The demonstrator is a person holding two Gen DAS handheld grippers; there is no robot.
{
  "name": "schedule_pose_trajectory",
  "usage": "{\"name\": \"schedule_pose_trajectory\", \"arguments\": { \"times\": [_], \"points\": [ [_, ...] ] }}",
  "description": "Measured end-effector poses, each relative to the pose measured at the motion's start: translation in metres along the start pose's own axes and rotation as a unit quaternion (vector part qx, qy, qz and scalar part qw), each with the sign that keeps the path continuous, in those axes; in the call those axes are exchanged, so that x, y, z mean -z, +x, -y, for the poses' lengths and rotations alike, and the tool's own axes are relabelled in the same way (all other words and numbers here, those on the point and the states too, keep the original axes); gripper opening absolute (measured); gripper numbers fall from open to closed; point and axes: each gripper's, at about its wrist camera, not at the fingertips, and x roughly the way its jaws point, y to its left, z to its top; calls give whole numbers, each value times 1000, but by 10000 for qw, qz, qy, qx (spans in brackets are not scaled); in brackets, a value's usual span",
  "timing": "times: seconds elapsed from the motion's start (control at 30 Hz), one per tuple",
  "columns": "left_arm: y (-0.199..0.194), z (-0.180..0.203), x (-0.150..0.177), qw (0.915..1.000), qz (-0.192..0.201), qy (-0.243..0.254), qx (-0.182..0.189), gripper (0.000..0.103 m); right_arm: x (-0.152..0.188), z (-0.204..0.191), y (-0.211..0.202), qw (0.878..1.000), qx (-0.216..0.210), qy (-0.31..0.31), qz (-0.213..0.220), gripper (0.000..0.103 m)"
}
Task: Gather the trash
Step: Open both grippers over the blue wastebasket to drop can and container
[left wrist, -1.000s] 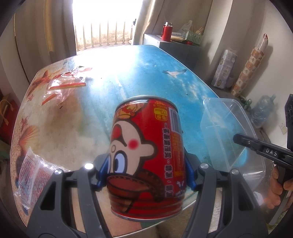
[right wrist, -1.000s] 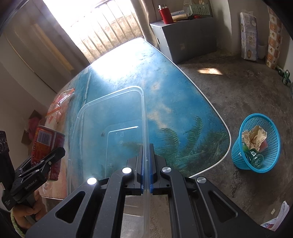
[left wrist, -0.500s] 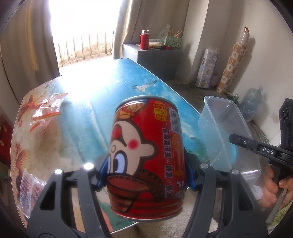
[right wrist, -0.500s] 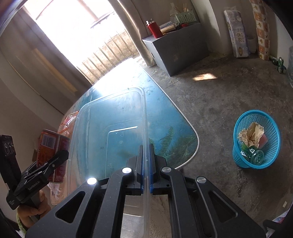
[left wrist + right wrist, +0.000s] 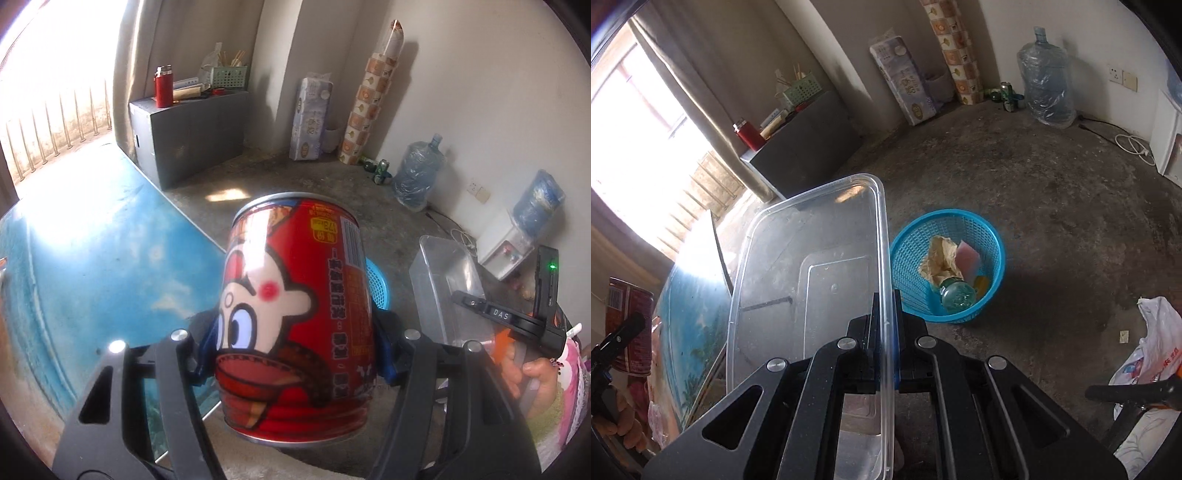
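The red can, printed with a cartoon face and a barcode, sits clamped in the left claw, its long axis leaning up and away from the camera, top rim farthest. It hangs over the floor, past the blue desk edge, hiding most of the blue basket.

From the right wrist, the right claw pinches the rim of a clear plastic container, long axis running away from the camera, just left of the basket, which holds crumpled paper and a bottle.
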Motion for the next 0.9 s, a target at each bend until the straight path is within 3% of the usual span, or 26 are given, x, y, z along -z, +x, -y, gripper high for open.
{"name": "schedule_pose_trajectory", "arguments": {
  "times": [0.23, 0.5, 0.67, 0.9],
  "points": [
    [76, 40, 9, 9964, -729, 36, 421, 62, 0, 58, 29, 9978, 591, 264, -149, 4],
    [177, 58, 11, 9869, -1473, -258, 600, 62, -19, 67, 93, 9953, 870, 94, -404, 4],
    [258, 59, 17, 9707, -2125, -755, 824, 61, -29, 70, 136, 9924, 1080, 0, -584, 4],
    [368, 46, 31, 9445, -2836, -1462, 781, 62, -33, 82, 190, 9876, 1283, 158, -896, 4]
  ]
}}
